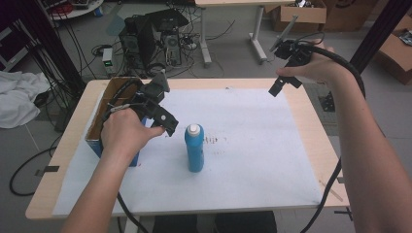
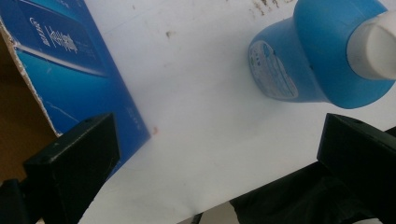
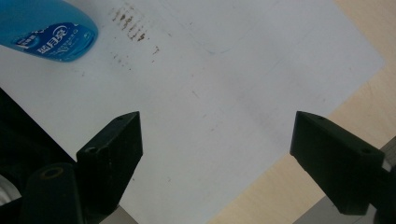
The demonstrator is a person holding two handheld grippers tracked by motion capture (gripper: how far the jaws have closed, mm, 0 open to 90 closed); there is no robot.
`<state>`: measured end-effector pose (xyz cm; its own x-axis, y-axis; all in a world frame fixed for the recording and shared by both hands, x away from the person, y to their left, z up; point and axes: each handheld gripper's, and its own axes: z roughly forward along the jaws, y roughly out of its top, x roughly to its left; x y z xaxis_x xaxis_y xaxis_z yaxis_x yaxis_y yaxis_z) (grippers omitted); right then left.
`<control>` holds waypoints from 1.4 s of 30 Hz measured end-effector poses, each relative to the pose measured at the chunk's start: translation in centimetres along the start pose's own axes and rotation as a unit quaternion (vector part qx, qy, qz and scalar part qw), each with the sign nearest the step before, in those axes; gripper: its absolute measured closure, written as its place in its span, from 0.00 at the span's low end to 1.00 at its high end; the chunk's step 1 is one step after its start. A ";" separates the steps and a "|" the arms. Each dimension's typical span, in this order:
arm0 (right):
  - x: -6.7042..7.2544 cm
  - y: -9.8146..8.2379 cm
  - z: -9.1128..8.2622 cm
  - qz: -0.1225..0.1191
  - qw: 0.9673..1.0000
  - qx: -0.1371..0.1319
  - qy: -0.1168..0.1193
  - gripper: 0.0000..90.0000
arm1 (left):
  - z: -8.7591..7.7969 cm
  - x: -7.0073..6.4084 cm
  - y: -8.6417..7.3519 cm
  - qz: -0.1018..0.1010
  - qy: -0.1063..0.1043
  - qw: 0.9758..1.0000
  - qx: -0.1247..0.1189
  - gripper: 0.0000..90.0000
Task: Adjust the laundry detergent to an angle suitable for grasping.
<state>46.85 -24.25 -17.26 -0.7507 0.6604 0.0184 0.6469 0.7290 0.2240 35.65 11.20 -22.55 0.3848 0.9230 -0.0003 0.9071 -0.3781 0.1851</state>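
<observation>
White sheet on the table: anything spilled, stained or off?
Yes: a patch of small brown specks marks the white sheet just right of the upright blue bottle. They look like dried stains. Nothing is tipped.

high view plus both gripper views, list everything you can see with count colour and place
bottle: 1, blue with white cap, upright at the middle of the sheet
box: 1, blue outside, brown cardboard inside, open top, at the table's left edge
sheet: 1, white, covers most of the tabletop, small brown stains right of the bottle
table: 1, light wood
computer towers: 2 or so, black, on the floor beyond the table, among cables
cardboard boxes: several, brown, floor at far right
cloth: 1, white, far left
left gripper: 1, black, open, just left of the bottle, beside the box
right gripper: 1, black, open, raised over the table's far right corner
</observation>
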 end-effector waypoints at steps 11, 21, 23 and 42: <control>0.0 -0.1 0.0 -0.003 1.000 0.001 -0.002 0.19 | 0.1 0.0 0.1 0.001 0.001 1.000 0.001 0.00; -0.1 -0.2 0.0 0.001 1.000 -0.001 -0.006 0.19 | 0.1 0.1 0.2 0.002 0.001 1.000 0.004 0.00; -0.1 -0.3 0.1 0.002 1.000 0.001 -0.006 0.19 | 0.1 0.0 0.1 0.001 0.003 1.000 0.004 0.00; -0.3 -0.7 0.2 0.008 1.000 0.001 -0.006 0.18 | 0.0 -0.2 0.1 0.002 0.003 1.000 0.004 0.00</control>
<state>46.68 -24.93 -17.64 -0.7390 0.6736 0.0111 0.6586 0.7188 0.2225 35.67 11.01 -22.51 0.3869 0.9221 0.0062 0.9071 -0.3819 0.1769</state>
